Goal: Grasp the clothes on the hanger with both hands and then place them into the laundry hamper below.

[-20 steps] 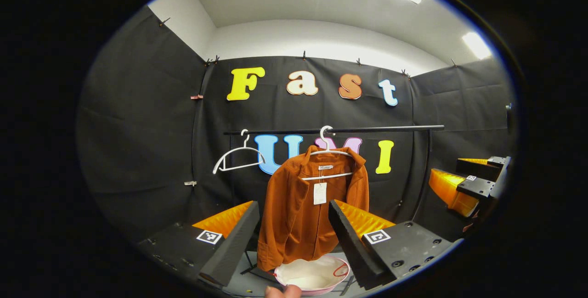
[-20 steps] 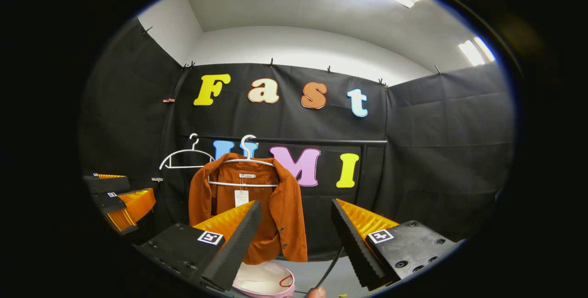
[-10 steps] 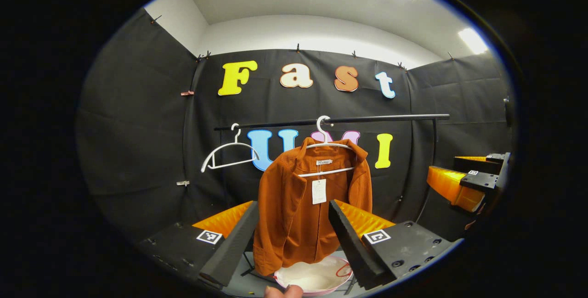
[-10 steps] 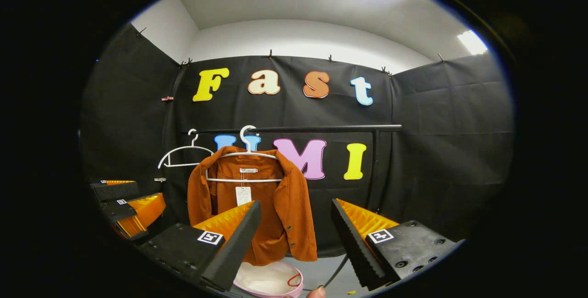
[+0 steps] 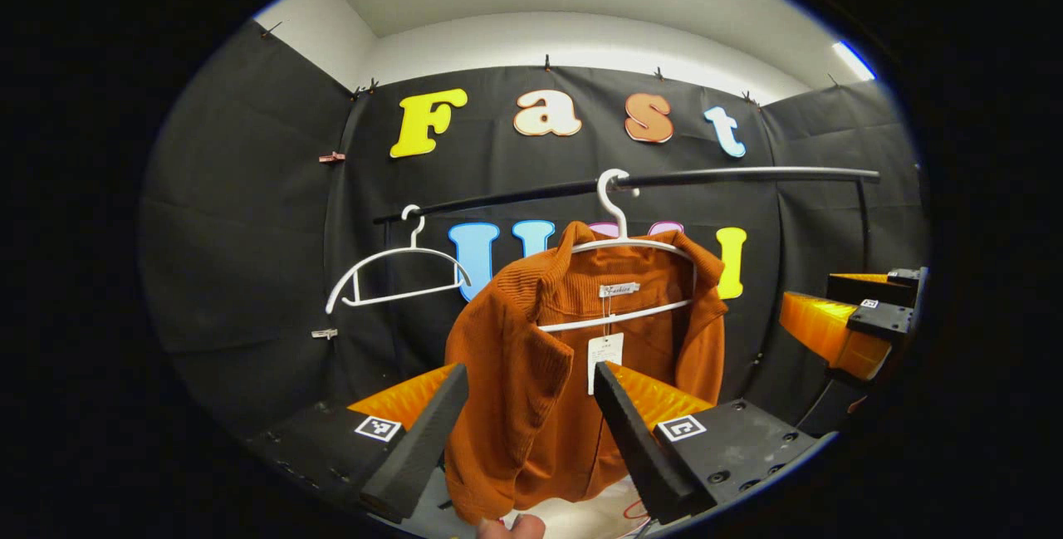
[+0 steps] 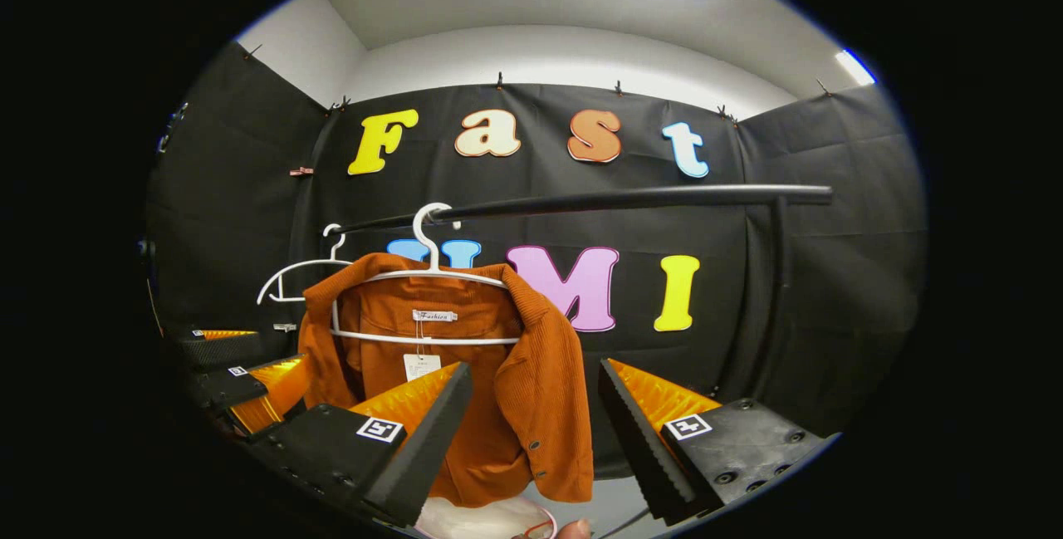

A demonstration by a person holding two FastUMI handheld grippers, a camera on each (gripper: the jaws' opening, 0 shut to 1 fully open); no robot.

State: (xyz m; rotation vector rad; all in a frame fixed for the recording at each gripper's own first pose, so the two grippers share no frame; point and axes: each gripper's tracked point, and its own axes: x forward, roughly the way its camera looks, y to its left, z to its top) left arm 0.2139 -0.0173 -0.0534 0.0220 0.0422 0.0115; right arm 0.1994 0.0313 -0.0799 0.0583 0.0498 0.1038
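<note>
An orange jacket hangs on a white hanger from a black rail. A paper tag dangles at its collar. My left gripper is open, with the jacket's left front showing between its fingers, farther off. My right gripper is open too, the jacket's right side just behind its left finger. Below the jacket, a sliver of the pink-rimmed white hamper shows. Each view also catches the other gripper at its edge.
An empty white hanger hangs on the rail left of the jacket. The rail's upright post stands at the right. A fingertip of the holding hand shows at the bottom.
Both grippers have moved closer to the jacket, which now looks larger and covers more of the hamper. Both stay open.
</note>
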